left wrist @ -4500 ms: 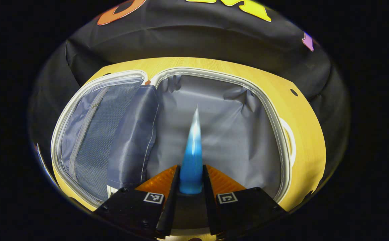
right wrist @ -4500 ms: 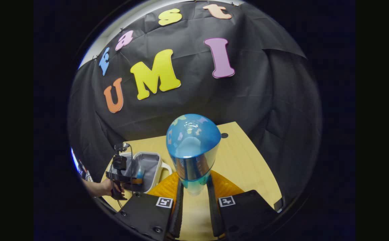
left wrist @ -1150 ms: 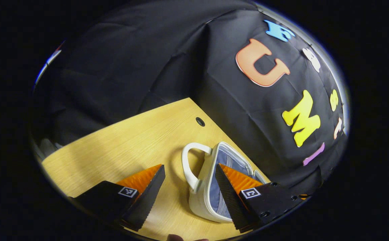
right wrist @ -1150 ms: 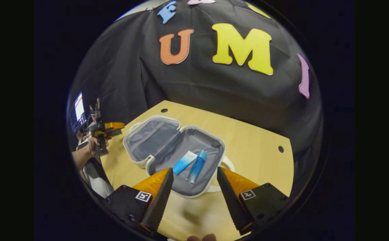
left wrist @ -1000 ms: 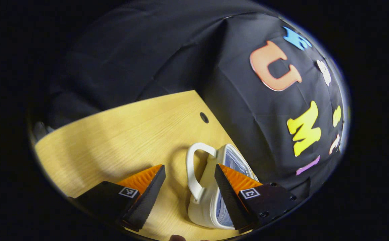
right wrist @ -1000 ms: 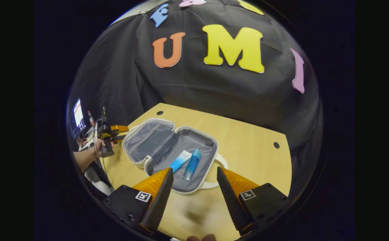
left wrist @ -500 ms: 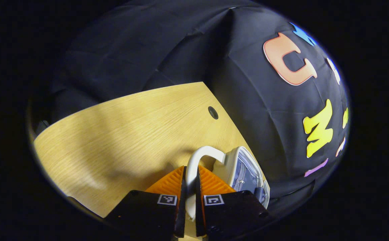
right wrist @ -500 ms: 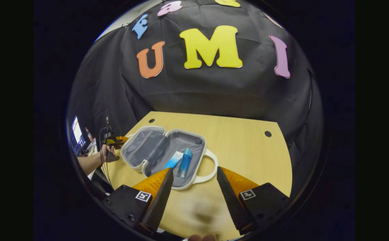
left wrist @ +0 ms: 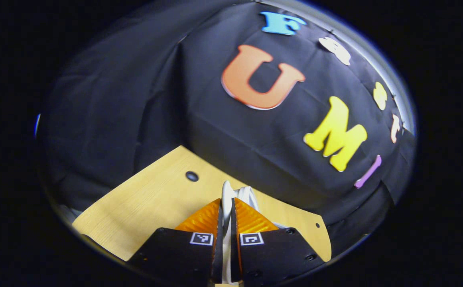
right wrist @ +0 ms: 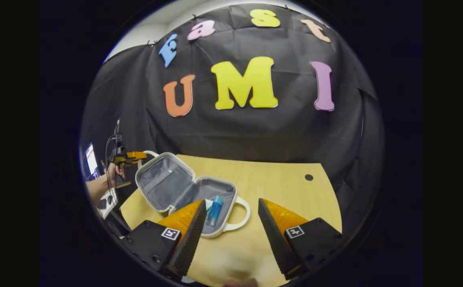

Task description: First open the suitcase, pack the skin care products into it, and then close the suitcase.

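The suitcase lid point(right wrist: 163, 181) has lifted, left gripper point(left wrist: 226, 207) clamping its handle point(left wrist: 227, 195); right gripper point(right wrist: 231, 209) gapes, empty.

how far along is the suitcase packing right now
Opening and packing look done: the blue bottle lies inside the open suitcase. In hand: the left tool is shut on the lid handle, with the lid raised partway. The right tool is open and holds nothing. Left: bring the lid down shut.
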Available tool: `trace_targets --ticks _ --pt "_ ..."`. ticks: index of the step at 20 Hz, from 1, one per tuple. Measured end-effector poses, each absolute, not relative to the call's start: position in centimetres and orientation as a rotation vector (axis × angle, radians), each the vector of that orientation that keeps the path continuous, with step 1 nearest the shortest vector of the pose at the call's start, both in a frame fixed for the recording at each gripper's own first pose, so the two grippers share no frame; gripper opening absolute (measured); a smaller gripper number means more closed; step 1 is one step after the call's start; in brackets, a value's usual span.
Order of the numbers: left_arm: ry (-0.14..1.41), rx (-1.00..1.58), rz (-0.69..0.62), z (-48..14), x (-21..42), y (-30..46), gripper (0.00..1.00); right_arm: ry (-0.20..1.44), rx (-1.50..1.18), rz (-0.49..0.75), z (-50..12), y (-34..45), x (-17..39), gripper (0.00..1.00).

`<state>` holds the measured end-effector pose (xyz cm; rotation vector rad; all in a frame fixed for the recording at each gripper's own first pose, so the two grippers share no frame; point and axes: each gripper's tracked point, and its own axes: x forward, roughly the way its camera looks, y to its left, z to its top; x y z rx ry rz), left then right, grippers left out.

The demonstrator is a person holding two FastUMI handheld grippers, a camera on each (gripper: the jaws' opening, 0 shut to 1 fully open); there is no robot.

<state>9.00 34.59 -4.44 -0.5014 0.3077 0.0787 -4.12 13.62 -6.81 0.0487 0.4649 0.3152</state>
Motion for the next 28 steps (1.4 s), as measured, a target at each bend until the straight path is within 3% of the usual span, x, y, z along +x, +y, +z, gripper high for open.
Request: trace_targets --ticks 8,13,28 --pt "0.241 -0.109 -0.071 1.8 8.3 17.6 0.11 0.369 0.066 0.217 -5.2 7.4 -4.1 0.77" --pt "0.238 0.224 -0.062 0.3 8.9 10.4 0.10 0.356 0.094 0.166 -5.2 4.2 -4.3 0.77" --pt "0.382 0.098 -0.160 -9.8 8.8 -3.8 0.10 0.396 0.079 0.051 -6.5 -5.0 -5.6 0.77"
